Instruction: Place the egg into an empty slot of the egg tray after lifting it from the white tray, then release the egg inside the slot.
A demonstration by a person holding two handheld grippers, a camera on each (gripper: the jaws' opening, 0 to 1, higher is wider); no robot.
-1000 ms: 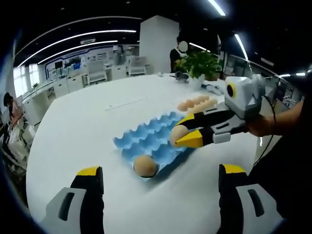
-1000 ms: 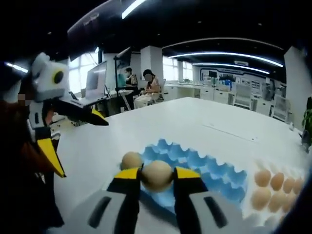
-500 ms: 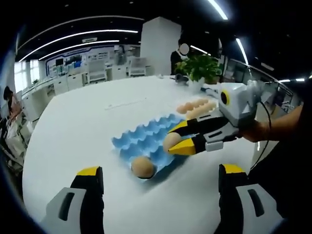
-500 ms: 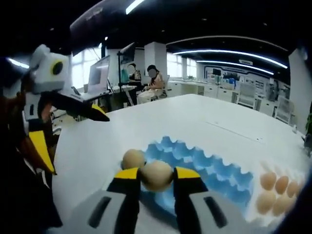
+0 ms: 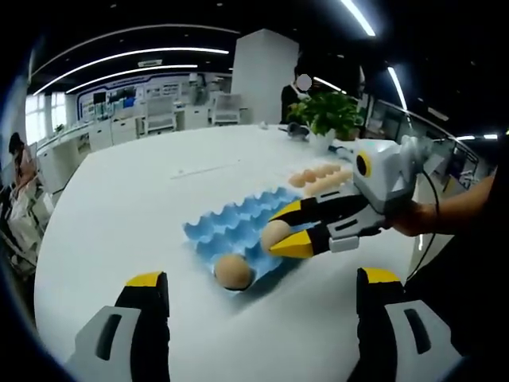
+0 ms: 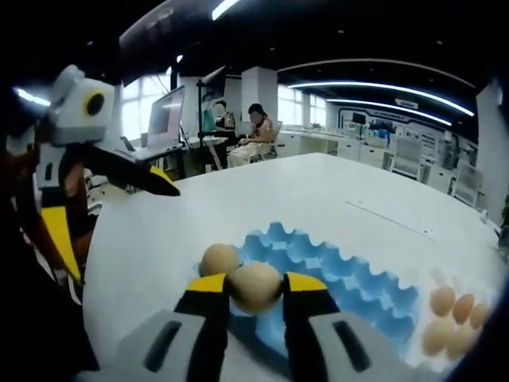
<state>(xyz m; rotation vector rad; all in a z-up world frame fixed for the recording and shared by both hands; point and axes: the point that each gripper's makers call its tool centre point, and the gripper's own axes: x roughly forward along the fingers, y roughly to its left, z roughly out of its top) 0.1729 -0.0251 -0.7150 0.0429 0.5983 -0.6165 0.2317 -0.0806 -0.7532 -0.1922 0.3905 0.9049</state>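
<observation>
Yellow-tipped fingers (image 6: 211, 285) of the right gripper (image 6: 255, 286) are clenched on a brown egg (image 6: 256, 285), one pad pressed to each side of it, and they hold it over the near end of the blue egg tray (image 6: 350, 282). From the left gripper view the same right gripper (image 5: 296, 231) reaches in from the right with a person's hand (image 5: 409, 219) behind it, and the held egg (image 5: 275, 234) sits low over the blue egg tray (image 5: 231, 225), though I cannot tell whether it touches a slot. A second egg (image 5: 233, 270) already rests in a slot at the tray's near corner, just beside the held one; in the right gripper view this second egg (image 6: 219, 259) lies just left of the grasped one. Left gripper (image 5: 262, 306) hangs well back from the tray, its jaws spread wide with nothing between them. Farther along the white table (image 5: 119, 207), the white tray (image 5: 322, 177) carries more eggs.
</observation>
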